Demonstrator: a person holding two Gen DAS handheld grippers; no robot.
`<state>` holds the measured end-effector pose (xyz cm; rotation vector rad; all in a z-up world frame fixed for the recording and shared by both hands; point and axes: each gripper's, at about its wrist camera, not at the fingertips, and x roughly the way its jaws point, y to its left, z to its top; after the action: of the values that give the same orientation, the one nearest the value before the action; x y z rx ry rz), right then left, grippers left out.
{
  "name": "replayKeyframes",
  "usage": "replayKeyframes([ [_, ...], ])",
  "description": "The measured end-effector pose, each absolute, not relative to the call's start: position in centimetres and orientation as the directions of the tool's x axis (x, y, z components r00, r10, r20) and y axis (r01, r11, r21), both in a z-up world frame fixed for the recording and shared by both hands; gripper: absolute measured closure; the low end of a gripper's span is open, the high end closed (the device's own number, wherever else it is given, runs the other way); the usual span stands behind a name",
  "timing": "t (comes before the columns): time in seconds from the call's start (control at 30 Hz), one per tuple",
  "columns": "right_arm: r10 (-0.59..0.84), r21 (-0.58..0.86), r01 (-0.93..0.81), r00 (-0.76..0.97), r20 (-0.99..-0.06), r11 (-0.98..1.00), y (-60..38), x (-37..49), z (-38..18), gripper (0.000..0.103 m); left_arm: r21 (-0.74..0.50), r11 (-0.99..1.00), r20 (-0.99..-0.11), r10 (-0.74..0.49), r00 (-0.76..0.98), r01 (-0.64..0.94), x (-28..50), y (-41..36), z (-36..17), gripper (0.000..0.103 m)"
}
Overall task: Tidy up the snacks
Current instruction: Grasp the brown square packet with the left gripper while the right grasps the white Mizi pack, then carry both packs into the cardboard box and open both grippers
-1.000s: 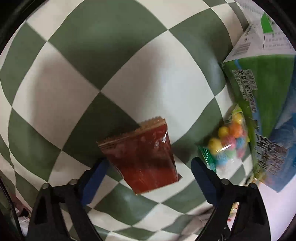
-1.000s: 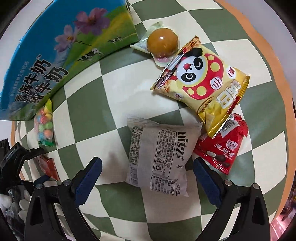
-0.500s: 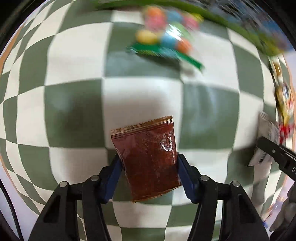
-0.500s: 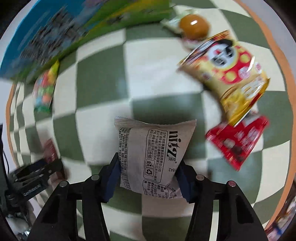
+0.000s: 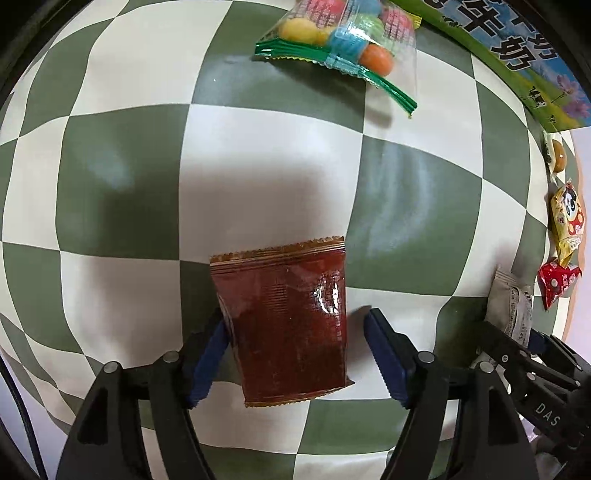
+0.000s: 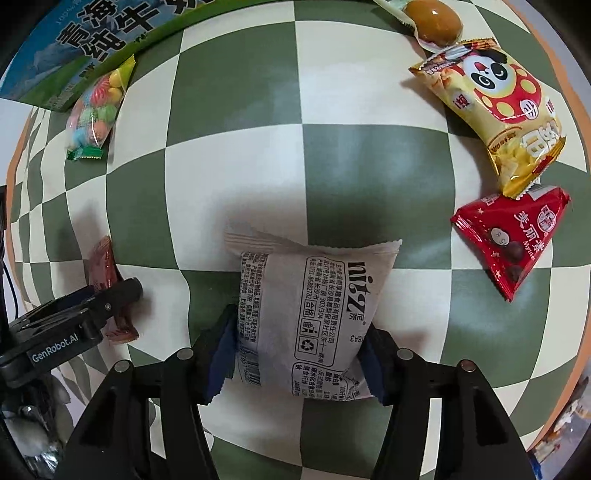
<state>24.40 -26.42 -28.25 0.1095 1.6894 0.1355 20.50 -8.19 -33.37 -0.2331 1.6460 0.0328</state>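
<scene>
Red packet [image 5: 291, 325]: lies flat on the checked cloth, between the left gripper's fingers, serrated top edge pointing away.
Left gripper [image 5: 295, 350]: points down over the red packet; jaws opening. The left pad touches the packet's edge, the right pad stands clear of it with cloth showing between, so nothing is pinched.
Grey packet [image 6: 306, 317]: lies on the cloth with its printed back up, between the right gripper's fingers; crimped top edge points away.
Right gripper [image 6: 295, 354]: points down; both blue pads lie against the sides of the grey packet, the packet bulging slightly between them. Jaws are opening a little, yet contact shows on both sides.
Candy bag [image 5: 340, 40]: clear, with coloured balls and a green sealed edge, far from the red packet, just beside the milk carton.
Milk carton [image 6: 92, 37]: green and blue, lying along the far left edge of the cloth.
Panda bag [image 6: 495, 110]: yellow, far right of the grey packet.
Red triangle pack [image 6: 513, 240]: right of the grey packet, its top corner under the panda bag's lower end.
Egg pack [image 6: 432, 18]: brown egg in clear wrap, at the far edge, just beyond the panda bag.
Cloth [image 6: 369, 166]: green and cream checks, orange border at the right.
</scene>
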Motion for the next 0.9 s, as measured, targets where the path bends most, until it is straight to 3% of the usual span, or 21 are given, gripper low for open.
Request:
replayKeyframes([
  [0.27, 0.147, 0.150, -0.018, -0.126, -0.981, 0.988, -27.1, 24.2, -28.5, 0.037, -0.114, 0.975, -0.989, -0.128, -0.068, -0.189, 21.8, -7.6, -33.9, 0.031],
  [0.43, 0.142, 0.146, -0.027, -0.114, -0.983, 0.989, -26.5, 23.5, -28.8, 0.039, -0.101, 0.978, -0.991, -0.115, -0.066, -0.185, 21.4, -7.5, -33.6, 0.049],
  [0.73, 0.186, 0.189, -0.027, -0.080, -0.979, 0.982, -26.7, 23.2, -27.5, 0.049, -0.119, 0.980, -0.991, -0.128, -0.044, -0.156, 21.7, -8.2, -31.7, 0.051],
  [0.9, 0.239, 0.241, -0.025, -0.056, -0.969, 0.970, -27.3, 23.3, -25.8, 0.050, -0.111, 0.990, -0.994, -0.108, 0.034, -0.086, 22.7, -9.2, -28.0, 0.051],
])
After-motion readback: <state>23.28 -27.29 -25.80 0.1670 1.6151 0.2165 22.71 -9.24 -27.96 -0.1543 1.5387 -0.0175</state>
